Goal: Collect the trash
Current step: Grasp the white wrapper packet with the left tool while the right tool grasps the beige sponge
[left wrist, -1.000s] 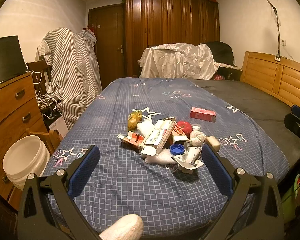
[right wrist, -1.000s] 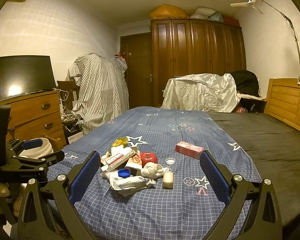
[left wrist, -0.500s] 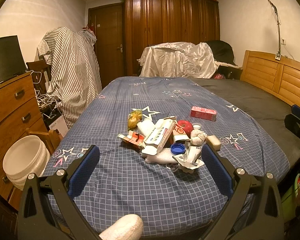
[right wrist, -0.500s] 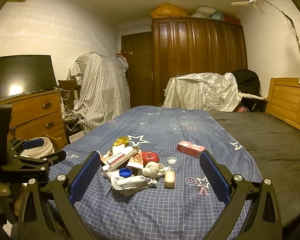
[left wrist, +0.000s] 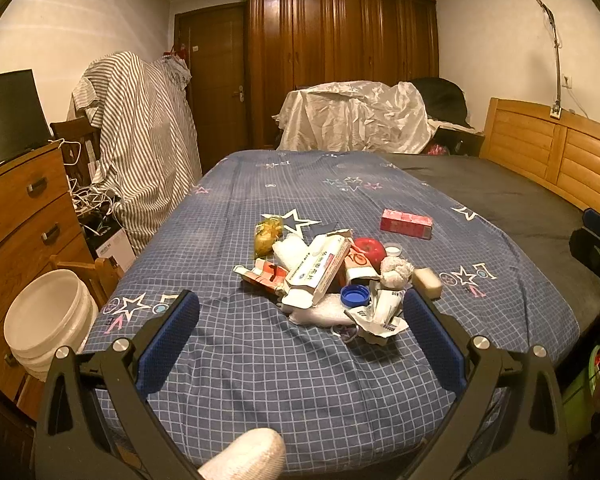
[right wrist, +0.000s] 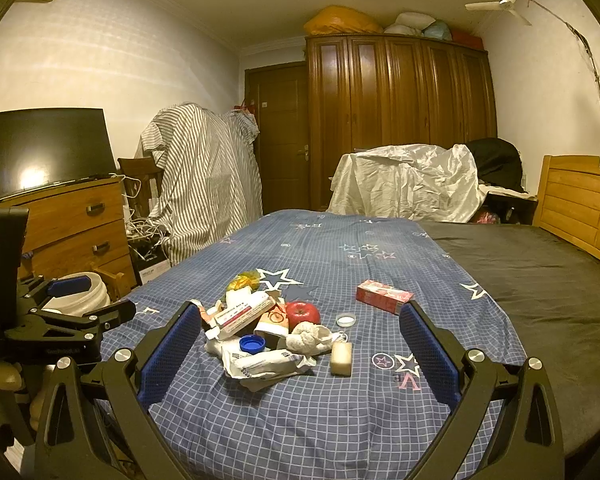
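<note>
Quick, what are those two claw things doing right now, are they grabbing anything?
Left gripper: open, holding nothing, short of the trash pile.
Right gripper: open, holding nothing, also short of the pile.

Both claws are hovering level at the near edge of the bed, fingers spread wide and holding nothing. The left claw is pointing forward at the near left corner; the right claw is sitting alongside it, slightly higher.
</note>
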A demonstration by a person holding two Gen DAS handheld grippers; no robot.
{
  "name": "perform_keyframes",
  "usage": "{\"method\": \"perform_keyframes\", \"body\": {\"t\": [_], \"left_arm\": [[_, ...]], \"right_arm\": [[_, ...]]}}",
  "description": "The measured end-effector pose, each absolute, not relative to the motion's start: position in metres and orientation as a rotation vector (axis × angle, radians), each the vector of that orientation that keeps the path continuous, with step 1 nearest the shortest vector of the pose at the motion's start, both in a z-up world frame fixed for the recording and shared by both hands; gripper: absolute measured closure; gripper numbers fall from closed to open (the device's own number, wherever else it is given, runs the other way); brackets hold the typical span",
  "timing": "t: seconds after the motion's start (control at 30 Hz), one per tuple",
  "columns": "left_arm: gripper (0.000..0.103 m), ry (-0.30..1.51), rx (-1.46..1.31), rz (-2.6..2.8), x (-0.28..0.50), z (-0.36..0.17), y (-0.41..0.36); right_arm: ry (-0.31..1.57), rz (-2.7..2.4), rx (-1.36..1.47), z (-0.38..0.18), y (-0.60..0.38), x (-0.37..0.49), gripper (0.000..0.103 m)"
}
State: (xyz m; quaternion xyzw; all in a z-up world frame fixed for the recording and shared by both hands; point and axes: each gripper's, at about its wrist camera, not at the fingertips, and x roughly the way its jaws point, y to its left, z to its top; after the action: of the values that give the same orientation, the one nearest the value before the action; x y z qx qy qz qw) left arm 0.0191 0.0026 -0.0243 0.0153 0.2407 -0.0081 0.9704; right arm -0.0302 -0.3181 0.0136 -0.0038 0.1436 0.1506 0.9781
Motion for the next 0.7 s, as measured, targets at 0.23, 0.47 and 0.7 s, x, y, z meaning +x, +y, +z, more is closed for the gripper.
{"method": "perform_keyframes", "body": {"t": [0.23,0.47,0.7], "left_arm": [[0.005,0.531,0.041,-0.045,0.032,-0.033,0.0],[0.005,0.763,0.094,-0.283,0.087,-0.085,-0.022],[0.016,0.892,0.222,-0.426,0.151,-0.12,-0.074]], "right_arm": [[0.308,0.304,-0.006,0.007,-0.321,-0.021,0.004],[0.367,0.267,0.015,-0.016,-0.342,0.0,0.004],[0.455,0.247,0.063,-0.049,-0.365,0.035,0.004]]}}
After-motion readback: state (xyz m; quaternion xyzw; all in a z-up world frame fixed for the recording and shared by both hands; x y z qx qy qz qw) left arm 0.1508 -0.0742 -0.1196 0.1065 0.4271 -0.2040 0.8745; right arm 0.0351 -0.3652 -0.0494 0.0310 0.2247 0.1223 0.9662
